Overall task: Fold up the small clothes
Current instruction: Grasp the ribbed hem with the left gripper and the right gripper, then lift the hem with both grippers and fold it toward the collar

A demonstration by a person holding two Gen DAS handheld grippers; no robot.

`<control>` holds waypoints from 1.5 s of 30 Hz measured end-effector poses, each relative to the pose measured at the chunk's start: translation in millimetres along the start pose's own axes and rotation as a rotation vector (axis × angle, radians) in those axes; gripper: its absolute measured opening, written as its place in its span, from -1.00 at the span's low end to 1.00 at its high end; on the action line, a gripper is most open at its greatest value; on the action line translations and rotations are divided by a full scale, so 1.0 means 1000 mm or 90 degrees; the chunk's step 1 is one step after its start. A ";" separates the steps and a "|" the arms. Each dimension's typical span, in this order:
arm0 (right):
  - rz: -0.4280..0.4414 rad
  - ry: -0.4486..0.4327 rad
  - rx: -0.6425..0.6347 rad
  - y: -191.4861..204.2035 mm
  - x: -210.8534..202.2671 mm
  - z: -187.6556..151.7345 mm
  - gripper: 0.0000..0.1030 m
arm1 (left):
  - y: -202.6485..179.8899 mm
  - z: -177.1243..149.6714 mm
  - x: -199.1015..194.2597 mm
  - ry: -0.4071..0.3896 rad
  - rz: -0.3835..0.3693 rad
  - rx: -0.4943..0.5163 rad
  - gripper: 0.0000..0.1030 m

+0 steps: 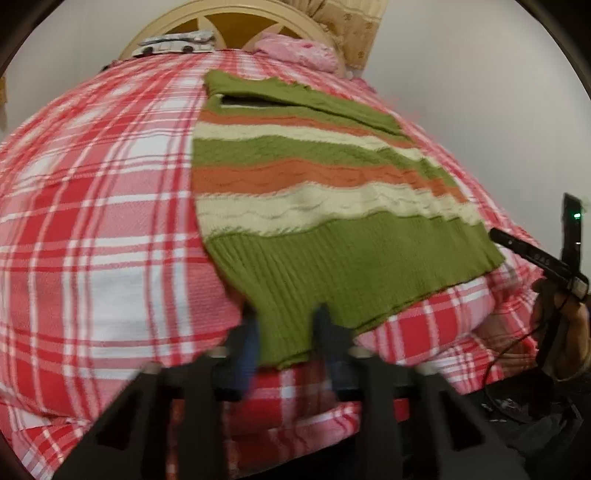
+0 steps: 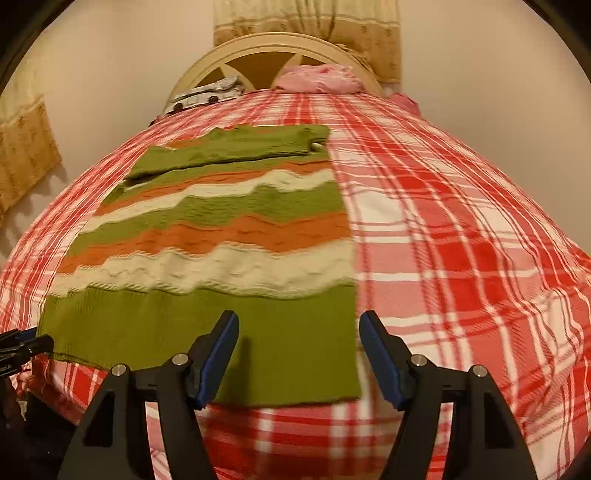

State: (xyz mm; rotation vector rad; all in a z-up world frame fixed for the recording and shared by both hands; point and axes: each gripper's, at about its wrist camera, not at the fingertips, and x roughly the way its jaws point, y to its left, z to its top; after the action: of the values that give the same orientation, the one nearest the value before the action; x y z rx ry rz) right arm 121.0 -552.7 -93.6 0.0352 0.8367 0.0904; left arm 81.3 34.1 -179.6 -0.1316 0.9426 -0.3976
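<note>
A small knitted sweater (image 1: pixel 332 206) striped green, orange and cream lies flat on the red-and-white plaid bedspread (image 1: pixel 92 221), with a green sleeve folded across its far end. My left gripper (image 1: pixel 288 328) is at the near left corner of the green ribbed hem. That corner fills the gap between its blurred fingers, which are shut on it. In the right wrist view the sweater (image 2: pixel 229 236) lies left of centre. My right gripper (image 2: pixel 299 321) stands open over the hem's near right corner, one finger above the knit, the other above the bedspread (image 2: pixel 461 258). The left gripper (image 2: pixel 22 345) shows at the left edge.
A cream rounded headboard (image 2: pixel 280 44) stands at the far end with a pink pillow (image 2: pixel 317 79) and a grey-white object (image 2: pixel 207 94) in front of it. Beige curtains (image 2: pixel 354 26) hang behind. A person's hand (image 1: pixel 565 332) holds a black device at the bed's right edge.
</note>
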 end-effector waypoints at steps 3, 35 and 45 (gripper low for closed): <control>0.004 0.011 0.035 -0.017 -0.004 -0.002 0.33 | 0.001 -0.001 0.004 0.008 -0.003 -0.005 -0.58; 0.223 -0.040 0.142 -0.032 -0.012 0.005 -0.91 | 0.010 0.044 -0.010 -0.105 -0.068 -0.007 -0.84; 0.237 -0.135 0.136 -0.031 -0.034 0.057 -0.91 | 0.011 0.089 -0.029 -0.178 -0.067 0.014 -0.84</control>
State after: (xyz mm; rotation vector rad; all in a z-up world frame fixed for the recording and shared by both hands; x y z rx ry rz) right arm 143.2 -586.3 -32.2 0.3964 0.6164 0.3405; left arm 140.6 49.7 -108.6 -0.2113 0.6574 -0.4741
